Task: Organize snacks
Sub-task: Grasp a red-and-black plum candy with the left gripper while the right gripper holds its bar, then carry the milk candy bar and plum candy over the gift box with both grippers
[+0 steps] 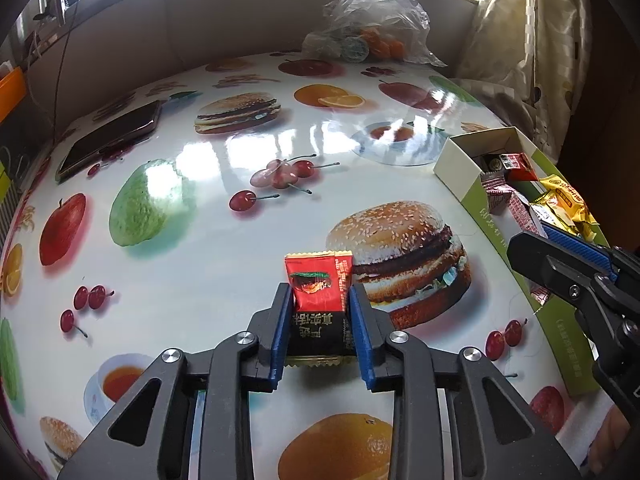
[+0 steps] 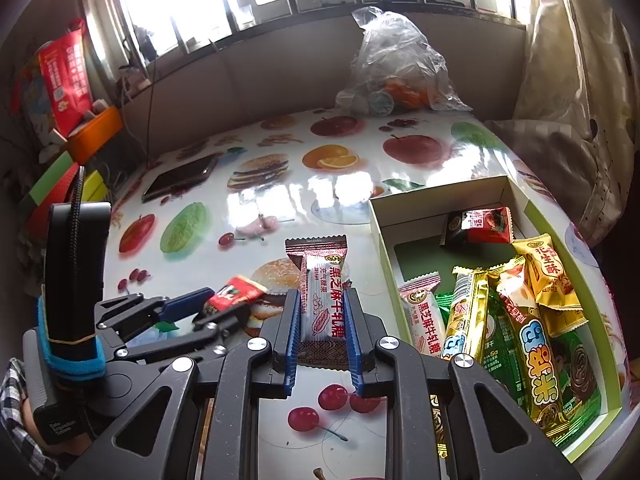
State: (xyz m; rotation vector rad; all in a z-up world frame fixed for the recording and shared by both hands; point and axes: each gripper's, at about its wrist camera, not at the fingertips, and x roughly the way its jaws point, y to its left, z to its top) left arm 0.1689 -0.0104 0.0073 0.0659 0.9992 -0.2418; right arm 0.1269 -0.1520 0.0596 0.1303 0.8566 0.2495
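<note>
Left gripper (image 1: 320, 312) grasps red packet (image 1: 319, 282); right gripper (image 2: 322, 320) grasps nougat bar (image 2: 320, 300); box (image 2: 516, 192), right of frame, part-filled; both pending.

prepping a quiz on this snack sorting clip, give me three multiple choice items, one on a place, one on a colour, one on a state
1. Where is the phone?
A. in the box
B. on the table's far left
C. inside the plastic bag

2. What colour are the gripper pads?
A. blue
B. yellow
C. white

3. What is the right gripper doing?
A. hanging open over the box
B. shut on a white nougat bar
C. shut on the phone

Answers:
1 B, it lies flat on the table, away from the box.
2 A, blue ribbed pads line the black fingers.
3 B, both pads press the white nougat bar.
</note>
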